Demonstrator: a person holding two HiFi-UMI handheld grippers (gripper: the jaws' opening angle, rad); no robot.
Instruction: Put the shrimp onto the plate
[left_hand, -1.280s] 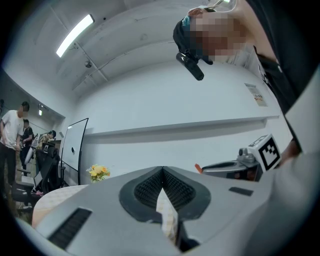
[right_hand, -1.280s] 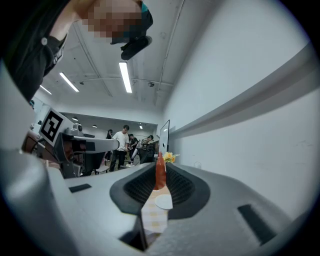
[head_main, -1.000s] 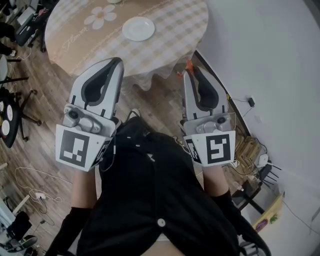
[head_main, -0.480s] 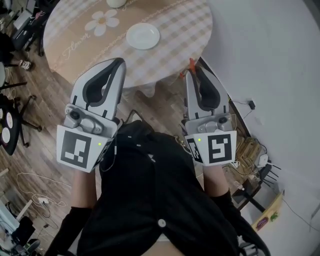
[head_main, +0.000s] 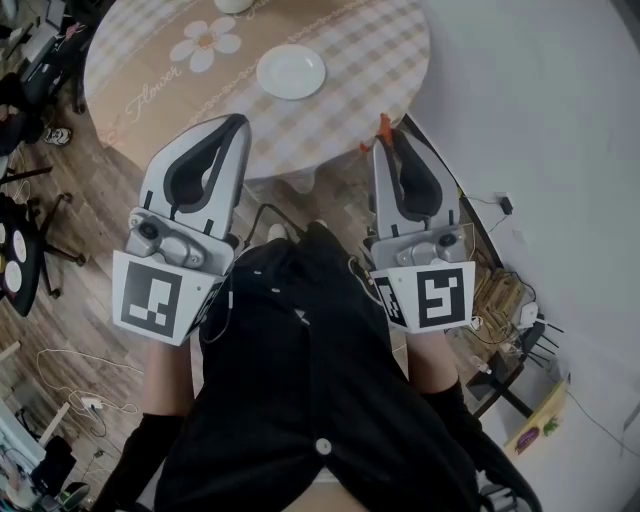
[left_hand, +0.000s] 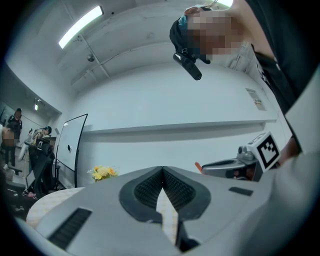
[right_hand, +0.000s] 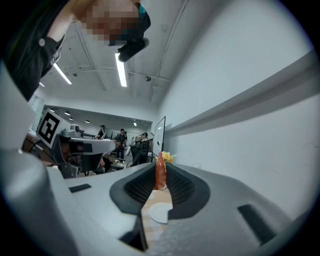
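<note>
The right gripper clamps the shrimp at its jaw tips, ready for release onto the plate, far-left on the worktop. The left gripper, closed and apparently empty, hangs aside.

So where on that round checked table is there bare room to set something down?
The small white plate is empty. The beige checked tablecloth lies bare right of it and between it and the near edge. Left of it is only a printed daisy. One white object stands at the far edge; nothing in view is crowded.
</note>
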